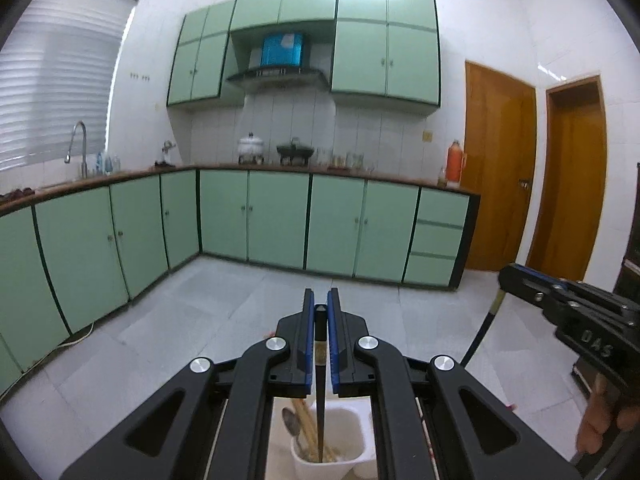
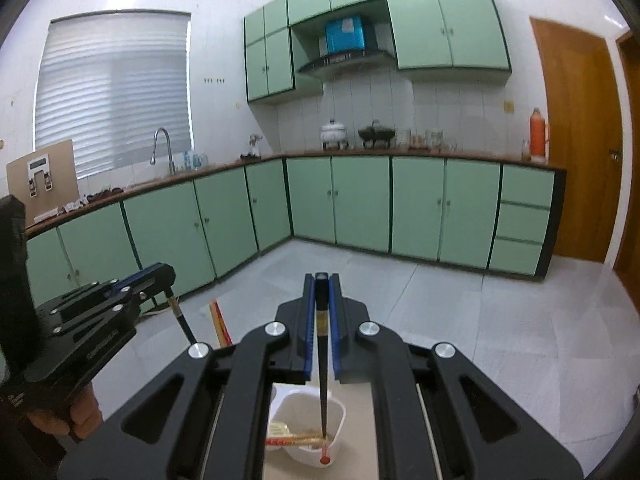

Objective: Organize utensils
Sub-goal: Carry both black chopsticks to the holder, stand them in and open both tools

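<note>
Your left claw [image 1: 321,308] was clamped on a black chopstick [image 1: 320,376], the blue pads [image 1: 307,344] pressed flat against its upper end. The stick hung down from the claw, and its tip appeared to reach into a white plastic utensil cup [image 1: 362,428] seen just beneath the claw. That cup already held wooden chopsticks [image 1: 306,424] and a metal spoon [image 1: 290,420] leaning toward its left wall.

Your right claw [image 2: 322,280] was likewise clamped on a second black chopstick [image 2: 323,384], gripped near its top with the tip pointing down into a white cup [image 2: 338,416]. Reddish-gold chopsticks [image 2: 294,438] lay across that cup's left rim, and a pair of red-tipped ones [image 2: 218,322] stood up to the left of the claw.

In each wrist view the other claw showed at the frame edge with its own stick held beneath it, your fingers [image 1: 600,420] wrapped around the handle. Whether the two cups were the same cup, I could not tell. Beyond lay a tiled floor [image 1: 200,340] and green kitchen cabinets [image 1: 276,216].
</note>
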{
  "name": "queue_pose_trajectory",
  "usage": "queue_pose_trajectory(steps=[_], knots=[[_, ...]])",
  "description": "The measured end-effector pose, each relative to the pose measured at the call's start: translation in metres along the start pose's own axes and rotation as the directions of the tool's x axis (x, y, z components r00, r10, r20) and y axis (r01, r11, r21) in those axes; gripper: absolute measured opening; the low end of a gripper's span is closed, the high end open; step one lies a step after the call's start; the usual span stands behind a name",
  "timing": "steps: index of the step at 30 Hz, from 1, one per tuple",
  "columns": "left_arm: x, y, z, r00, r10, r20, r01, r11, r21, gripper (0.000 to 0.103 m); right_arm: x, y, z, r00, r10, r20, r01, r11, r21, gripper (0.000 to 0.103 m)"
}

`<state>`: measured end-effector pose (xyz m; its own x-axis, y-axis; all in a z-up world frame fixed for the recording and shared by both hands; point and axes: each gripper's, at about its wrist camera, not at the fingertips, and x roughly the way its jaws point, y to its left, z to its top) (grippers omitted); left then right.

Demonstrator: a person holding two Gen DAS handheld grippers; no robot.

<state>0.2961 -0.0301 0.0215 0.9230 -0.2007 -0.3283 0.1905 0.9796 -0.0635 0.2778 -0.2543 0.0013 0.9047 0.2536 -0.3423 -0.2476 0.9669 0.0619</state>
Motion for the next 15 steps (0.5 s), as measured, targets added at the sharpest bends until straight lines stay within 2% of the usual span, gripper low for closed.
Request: queue_pose_trajectory(steps=[5, 7, 9, 10, 12, 14, 15], knots=[[0.02, 0.003, -0.017, 0.997, -0.007, -0.074, 0.008, 1.0, 0.014, 0.007, 0.013, 0.006, -0.02, 0.997, 0.026, -0.072, -0.025, 0.999, 0.021, 0.009], [0.022, 0.005, -0.021, 0.996, -0.002, -0.087, 0.004, 1.0, 0.022, 0.014, 0.015, 0.007, -0.026, 0.995, 0.025, -0.093, -0.023, 0.999, 0.022, 0.011], [0.023, 0.007, -0.023, 0.995, -0.007, -0.102, 0.008, 1.0, 0.014, 0.016, 0.013, 0.006, -0.028, 0.995, 0.019, -0.095, -0.015, 0.999, 0.034, 0.017], [0.02, 0.009, -0.023, 0.995, -0.011, -0.102, 0.011, 1.0, 0.004, 0.016, 0.011, 0.005, -0.027, 0.996, 0.016, -0.092, -0.012, 0.999, 0.041, 0.024], [0.007, 0.014, -0.02, 0.996, -0.017, -0.089, 0.015, 1.0, -0.018, 0.018, -0.002, 0.002, -0.024, 0.998, 0.003, -0.059, 0.0, 0.999, 0.053, 0.032], [-0.004, 0.021, -0.016, 0.997, -0.01, -0.071, 0.008, 1.0, -0.03, 0.034, -0.016, -0.002, -0.02, 0.999, -0.03, -0.031, 0.032, 0.998, 0.05, 0.046], [-0.013, 0.024, -0.014, 0.998, 0.004, -0.056, -0.006, 0.999, -0.037, 0.046, -0.023, -0.003, -0.019, 0.998, -0.052, -0.019, 0.053, 0.997, 0.047, 0.049]])
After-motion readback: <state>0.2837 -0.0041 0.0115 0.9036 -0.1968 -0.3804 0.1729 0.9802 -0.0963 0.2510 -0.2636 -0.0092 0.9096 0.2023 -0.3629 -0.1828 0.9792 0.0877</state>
